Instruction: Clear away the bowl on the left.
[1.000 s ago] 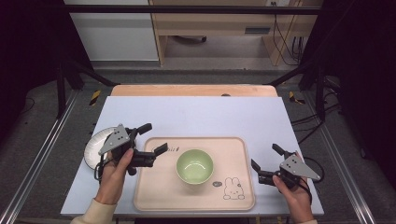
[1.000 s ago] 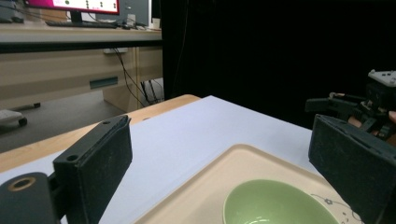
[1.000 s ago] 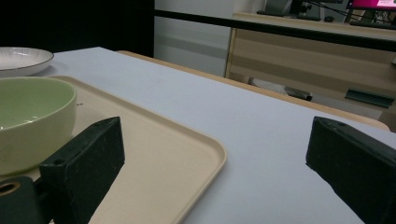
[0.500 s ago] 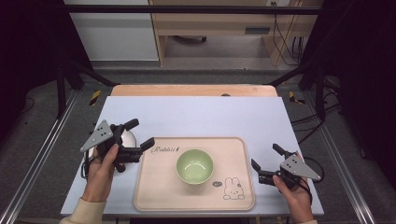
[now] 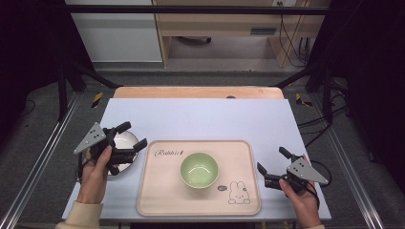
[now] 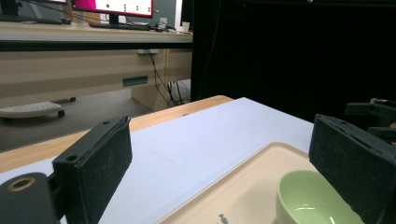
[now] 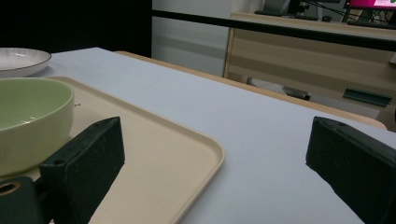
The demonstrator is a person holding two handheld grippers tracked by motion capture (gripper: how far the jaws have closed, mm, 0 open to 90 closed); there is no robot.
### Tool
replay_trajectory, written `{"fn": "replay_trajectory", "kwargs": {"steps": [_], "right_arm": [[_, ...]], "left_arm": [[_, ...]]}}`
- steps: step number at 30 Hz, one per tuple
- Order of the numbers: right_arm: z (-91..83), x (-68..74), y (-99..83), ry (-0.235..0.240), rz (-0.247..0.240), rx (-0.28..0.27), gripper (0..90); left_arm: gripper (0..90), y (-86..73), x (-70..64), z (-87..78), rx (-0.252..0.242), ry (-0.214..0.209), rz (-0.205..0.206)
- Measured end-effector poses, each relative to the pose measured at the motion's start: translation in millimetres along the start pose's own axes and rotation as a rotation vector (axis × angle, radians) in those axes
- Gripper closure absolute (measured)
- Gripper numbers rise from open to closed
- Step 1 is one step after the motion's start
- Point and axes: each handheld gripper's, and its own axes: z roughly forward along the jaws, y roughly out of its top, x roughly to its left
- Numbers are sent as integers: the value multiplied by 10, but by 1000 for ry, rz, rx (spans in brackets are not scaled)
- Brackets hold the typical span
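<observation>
The white plate [image 5: 123,145] sits on the desk [image 5: 200,119] just left of the tray [image 5: 157,200]; the left gripper [image 5: 128,139] hovers over it, fingers wide open and empty. Looks like a plate grab is up, so drop onto the rim; the right gripper [image 5: 271,165] is open and idle too.

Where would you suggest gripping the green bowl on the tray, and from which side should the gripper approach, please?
Grip the rim of the green bowl, one jaw inside and one outside. It sits upright and open in the tray, too wide to span. The right gripper, open beside the tray, seems best placed to come in from the bowl's right.
</observation>
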Motion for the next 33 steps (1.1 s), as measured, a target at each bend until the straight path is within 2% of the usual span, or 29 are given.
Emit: {"fn": "replay_trajectory", "kwargs": {"steps": [14, 17, 20, 25, 28, 33], "right_arm": [[1, 0, -1, 2, -1, 1, 46], [4, 0, -2, 3, -1, 0, 47], [3, 6, 1, 4, -2, 2, 47], [7, 8, -3, 7, -2, 3, 48], [9, 12, -4, 10, -1, 5, 48], [10, 14, -7, 12, -1, 10, 49]], "left_arm": [[60, -103, 214, -159, -4, 70, 20], [60, -161, 265, -189, -8, 87, 13], [60, -233, 315, -196, 11, 101, 12], [60, -324, 348, -189, 61, 116, 43], [58, -380, 343, -160, 73, 105, 49], [56, -483, 286, -77, 110, 65, 67]]}}
